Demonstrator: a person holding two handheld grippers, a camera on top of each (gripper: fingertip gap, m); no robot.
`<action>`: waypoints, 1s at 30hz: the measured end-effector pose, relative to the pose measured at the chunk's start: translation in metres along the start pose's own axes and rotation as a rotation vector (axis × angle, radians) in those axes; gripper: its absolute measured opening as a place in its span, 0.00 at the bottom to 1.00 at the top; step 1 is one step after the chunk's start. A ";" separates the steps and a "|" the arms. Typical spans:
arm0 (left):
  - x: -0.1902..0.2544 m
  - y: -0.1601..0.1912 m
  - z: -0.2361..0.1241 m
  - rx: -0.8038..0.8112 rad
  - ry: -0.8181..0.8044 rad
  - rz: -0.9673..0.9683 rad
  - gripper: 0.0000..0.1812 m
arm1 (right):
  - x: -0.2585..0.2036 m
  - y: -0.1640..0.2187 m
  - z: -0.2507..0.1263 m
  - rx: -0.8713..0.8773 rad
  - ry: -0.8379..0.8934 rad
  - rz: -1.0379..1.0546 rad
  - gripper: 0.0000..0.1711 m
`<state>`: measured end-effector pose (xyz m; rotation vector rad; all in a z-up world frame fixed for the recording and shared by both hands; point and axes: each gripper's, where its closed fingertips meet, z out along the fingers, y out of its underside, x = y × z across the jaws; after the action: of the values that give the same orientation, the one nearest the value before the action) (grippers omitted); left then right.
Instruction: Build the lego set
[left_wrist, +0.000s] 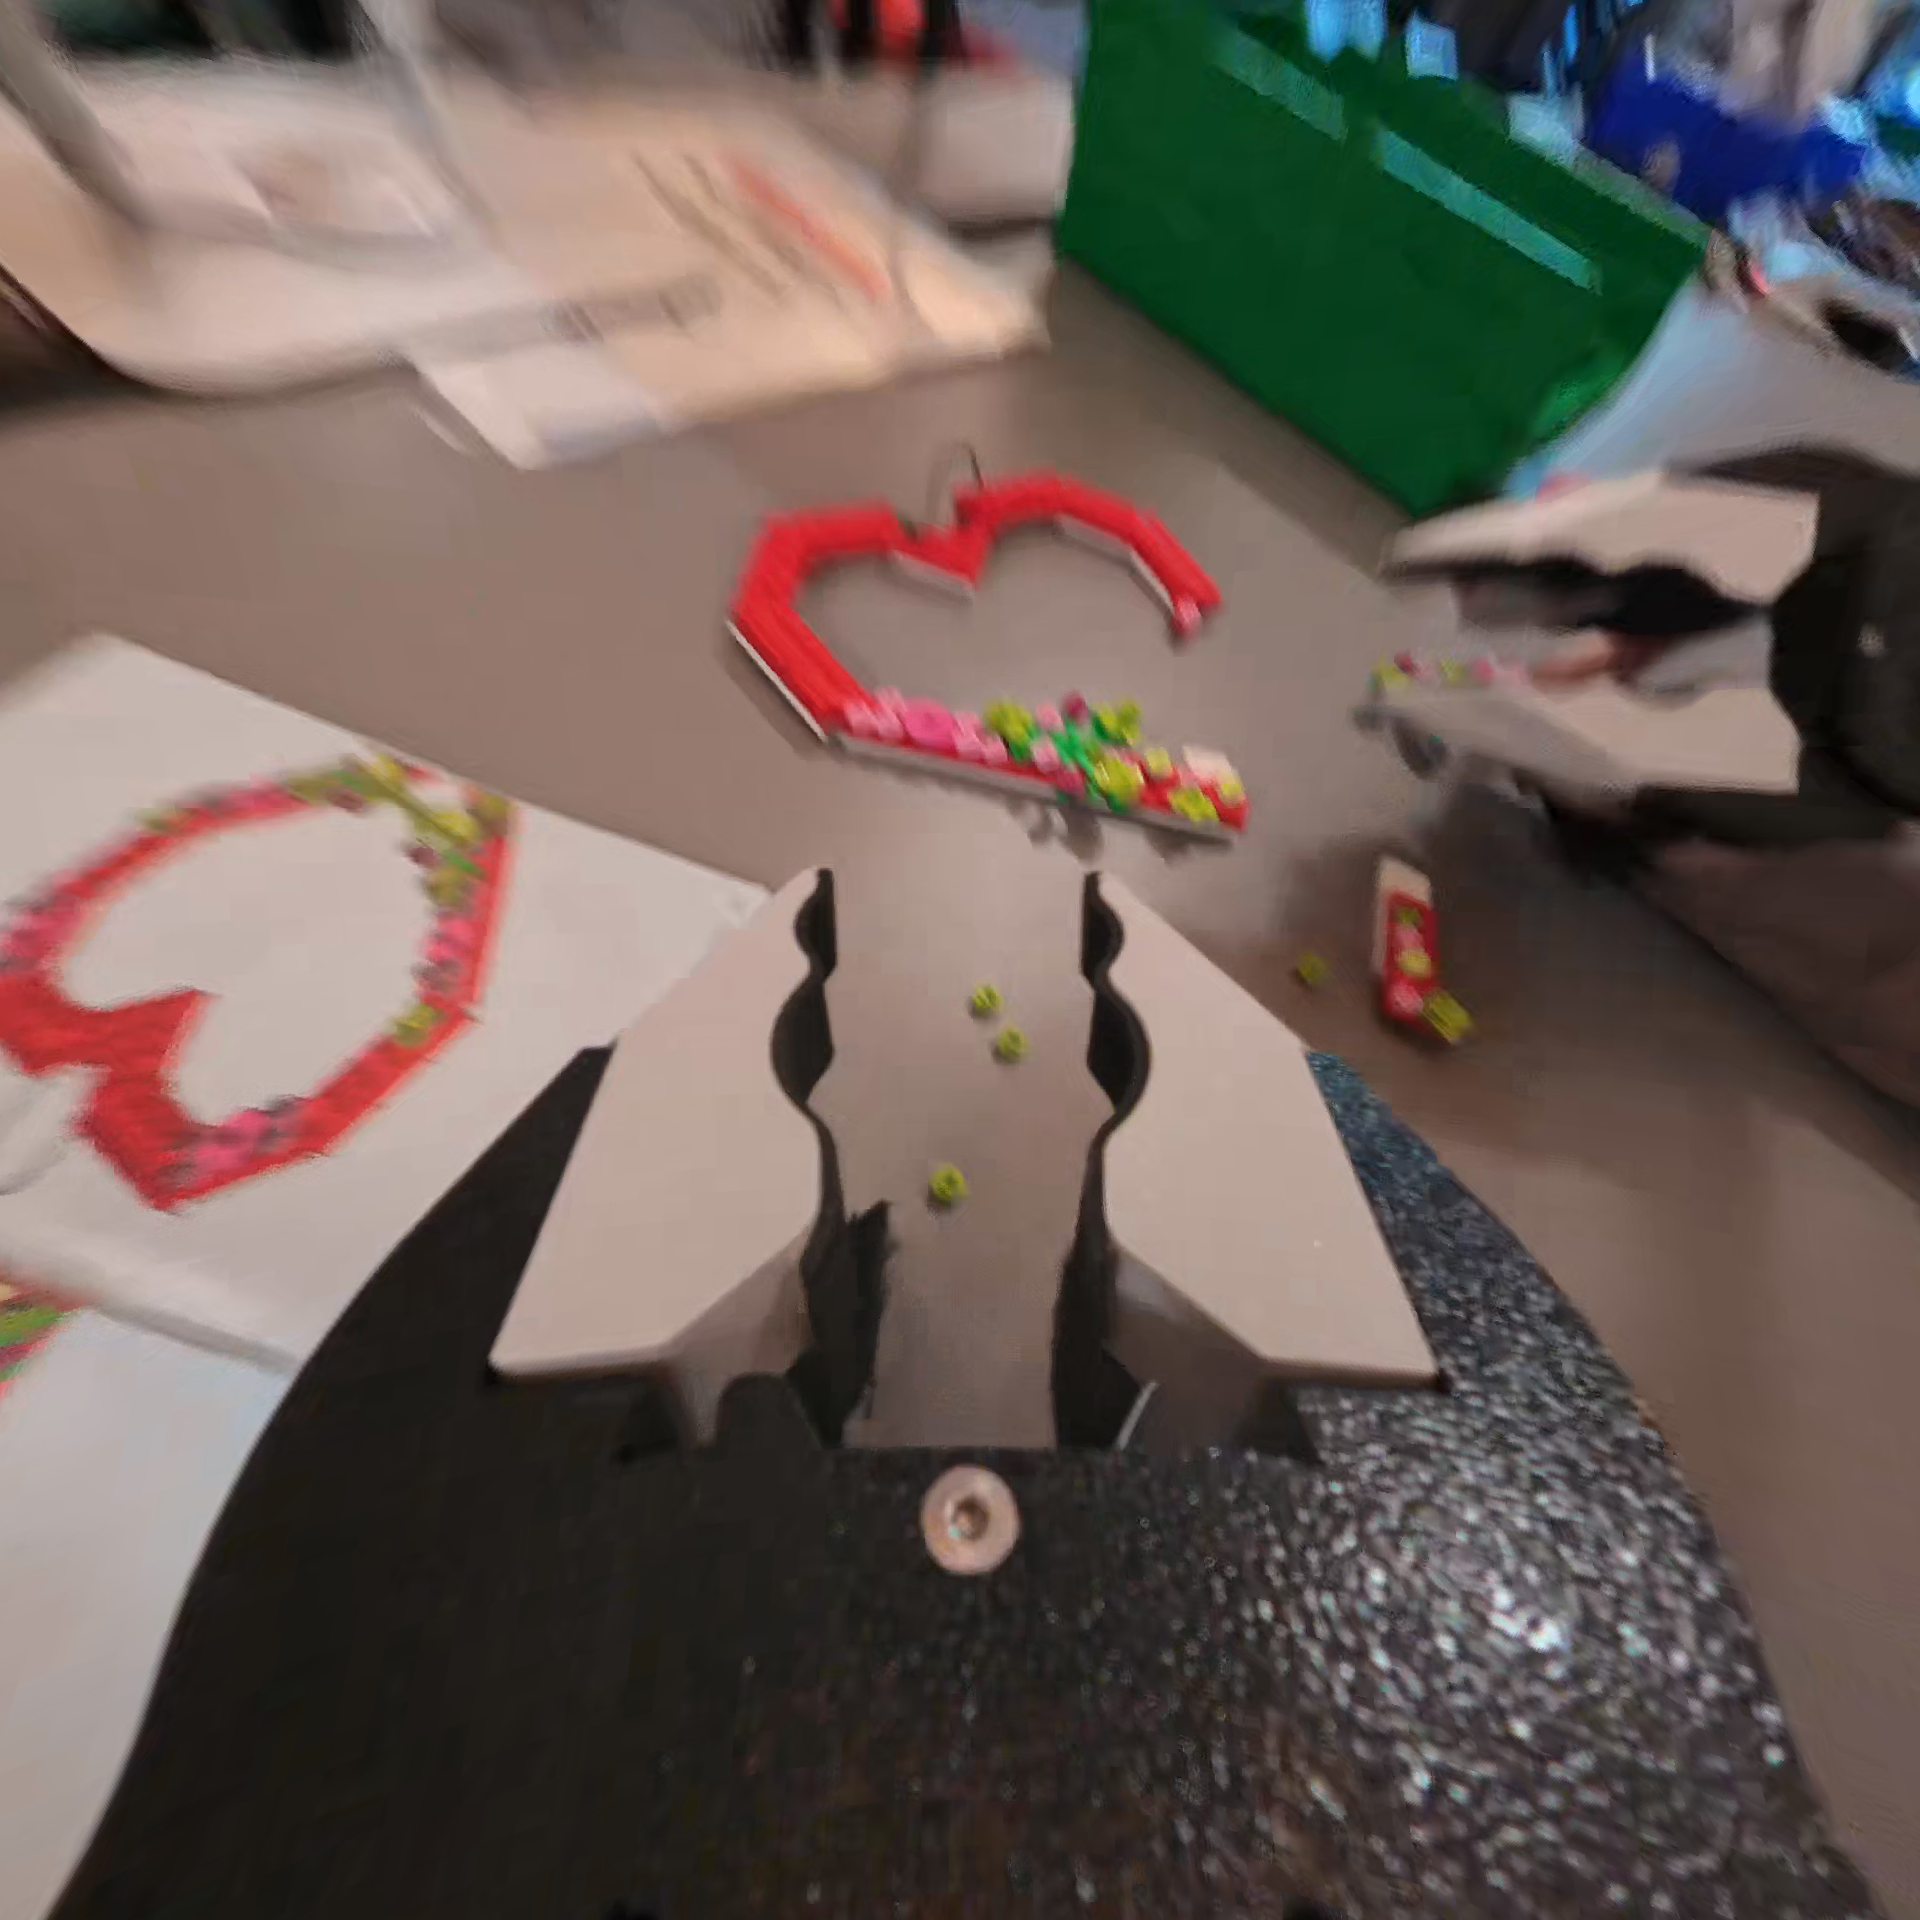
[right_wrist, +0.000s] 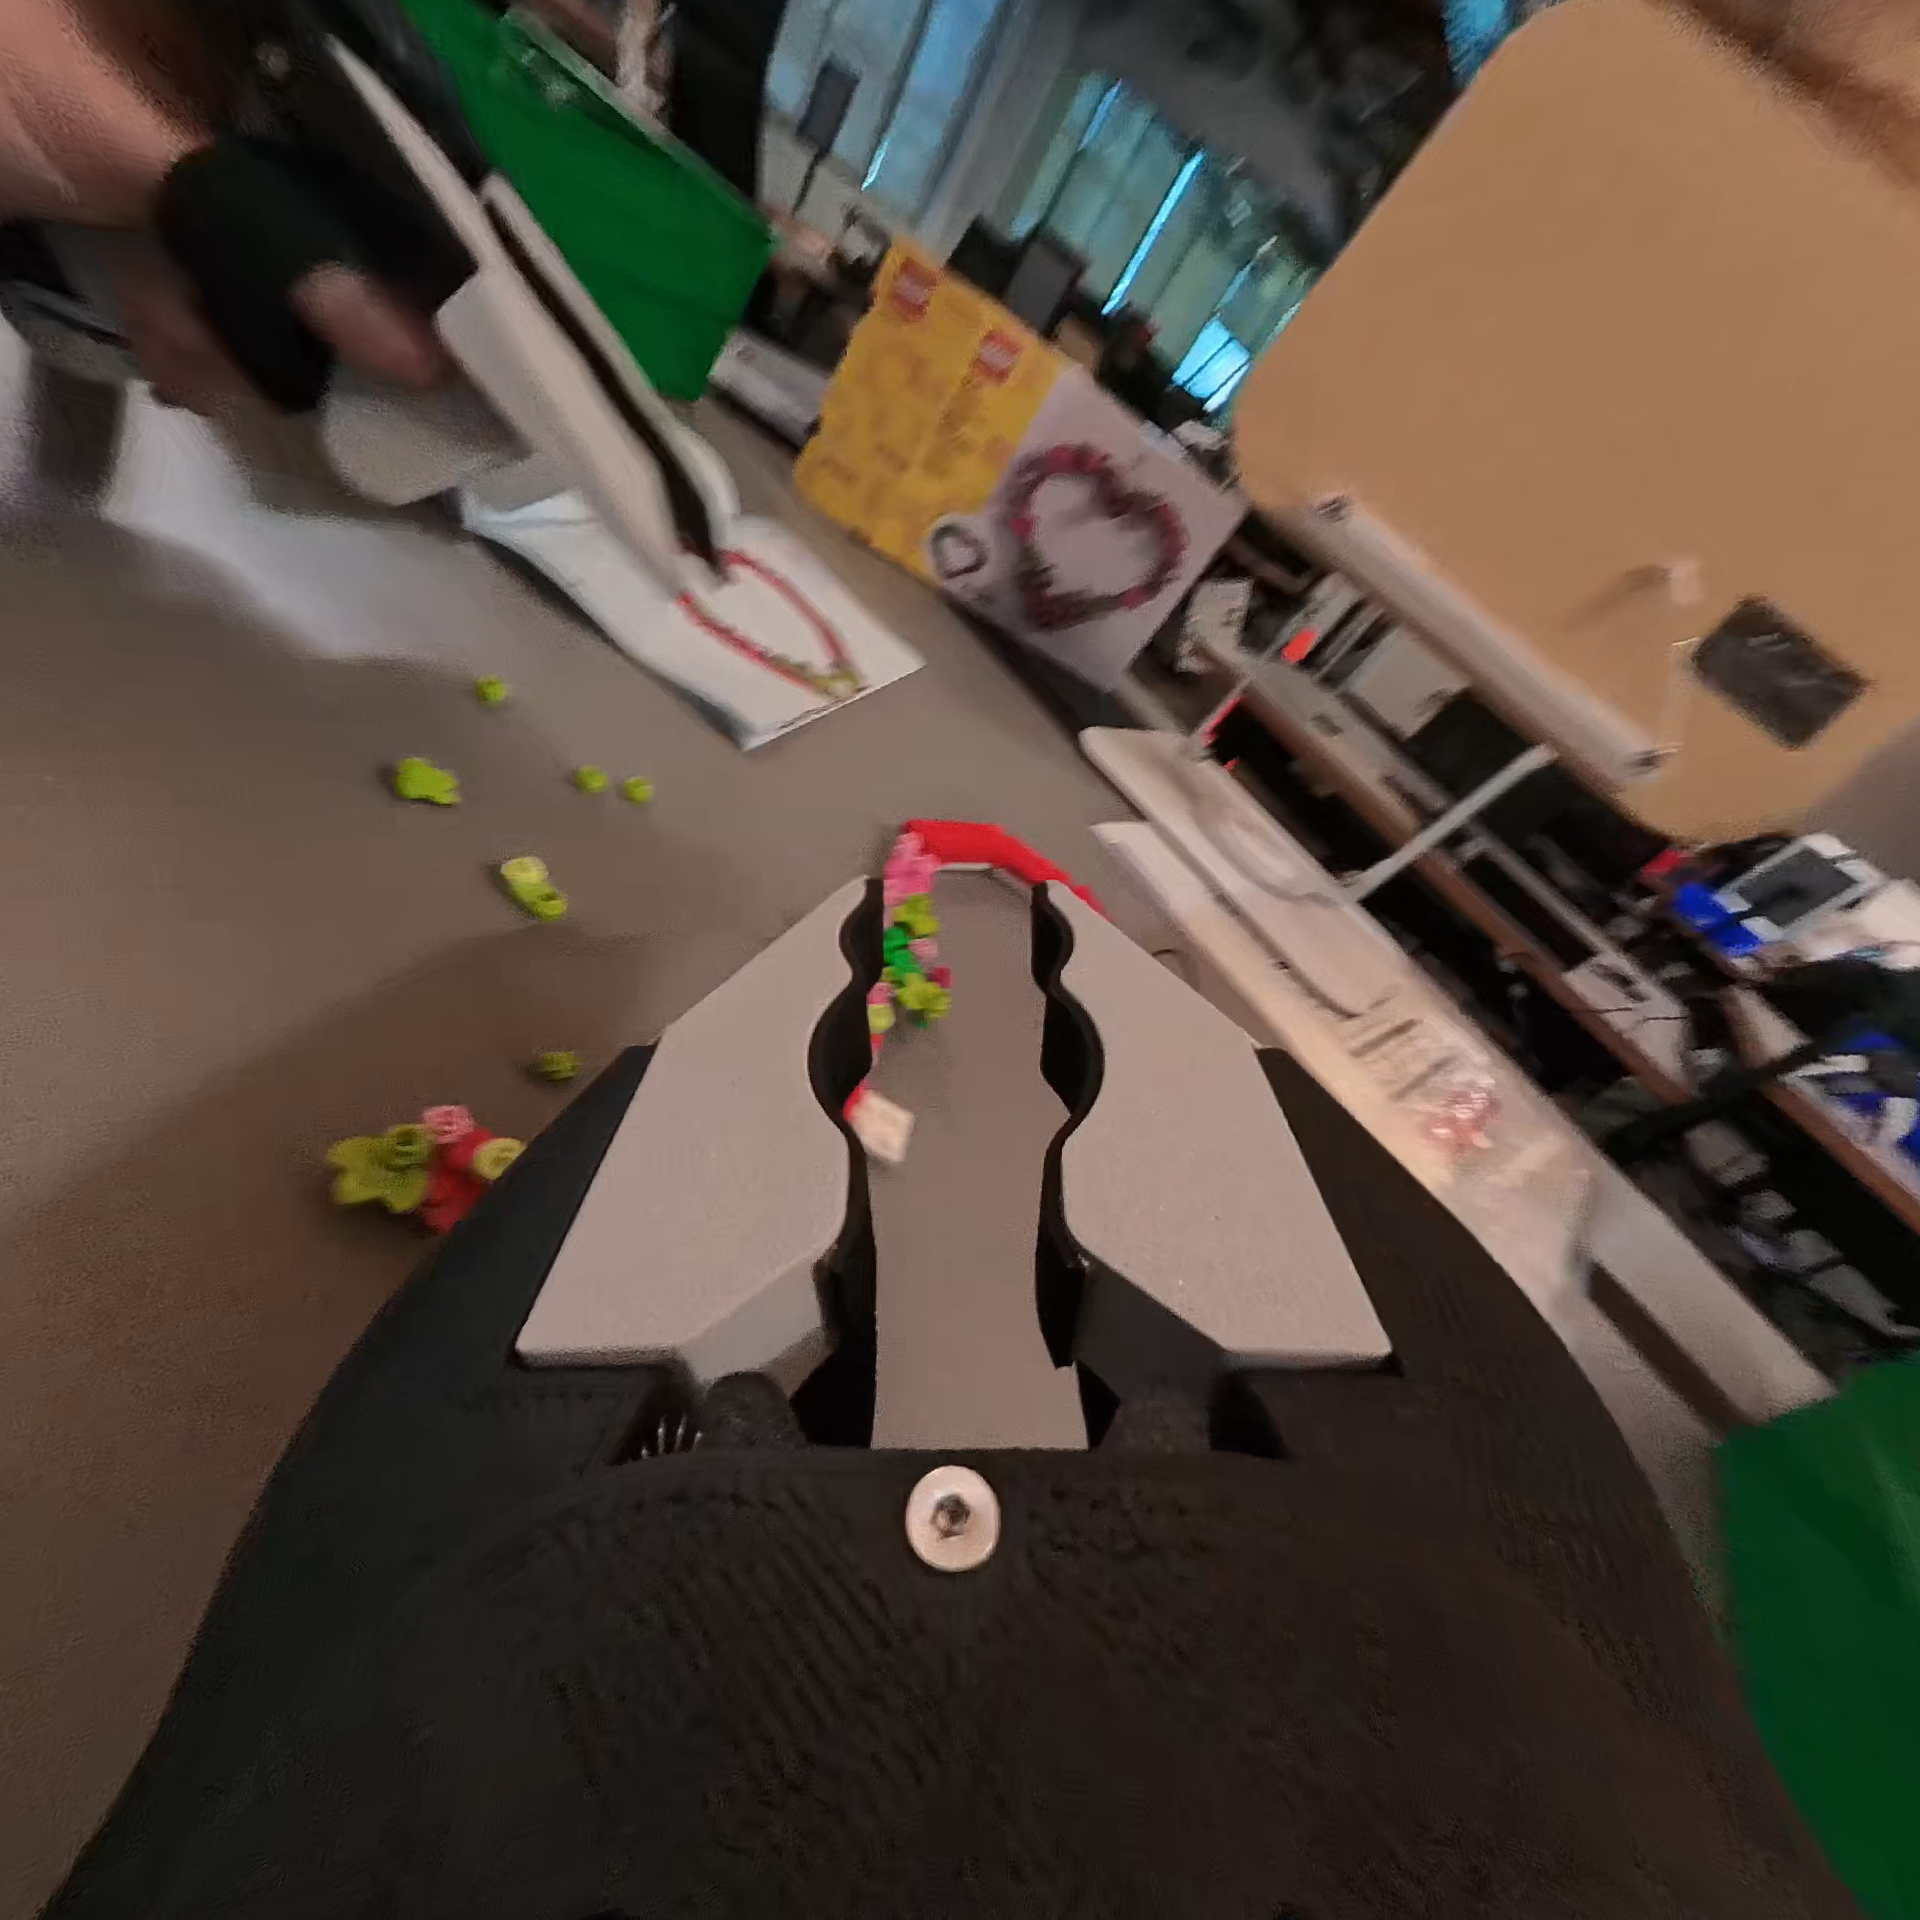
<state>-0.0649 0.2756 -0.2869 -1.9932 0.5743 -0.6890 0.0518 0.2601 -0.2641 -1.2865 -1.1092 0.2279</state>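
Note:
A red heart-shaped Lego frame (left_wrist: 790, 613) lies on the grey table, with pink, green and lime flower pieces (left_wrist: 1049, 743) along its near edge. My left gripper (left_wrist: 956, 894) is open and empty, just short of the frame, above several loose lime pieces (left_wrist: 985, 1000). My right gripper (right_wrist: 954, 899) is open, and the frame's flowered edge (right_wrist: 909, 956) shows on the table between its fingers. It also shows in the left wrist view (left_wrist: 1382, 639) to the right of the frame. A short red segment with flowers (left_wrist: 1408, 956) lies apart at the right.
The open instruction booklet (left_wrist: 260, 935) lies left of the frame. A green bag (left_wrist: 1351, 260) stands behind it, and loose papers (left_wrist: 623, 260) lie at the back left. The yellow Lego box (right_wrist: 935, 416) stands at the table's far side. Loose lime pieces (right_wrist: 426, 779) are scattered around.

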 end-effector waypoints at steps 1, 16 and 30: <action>-0.001 -0.009 -0.004 0.103 -0.046 0.062 0.25 | -0.010 0.001 0.004 -0.029 -0.044 0.014 0.17; 0.124 -0.014 -0.038 0.611 -0.152 1.029 0.16 | -0.032 0.043 0.085 -0.609 -0.246 0.325 0.29; 0.118 -0.023 -0.049 0.663 -0.153 0.982 0.13 | -0.037 0.053 0.094 -0.717 -0.291 0.449 0.11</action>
<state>-0.0084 0.1814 -0.2175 -0.9471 0.9654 -0.0725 -0.0150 0.3129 -0.3397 -2.2014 -1.1793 0.3787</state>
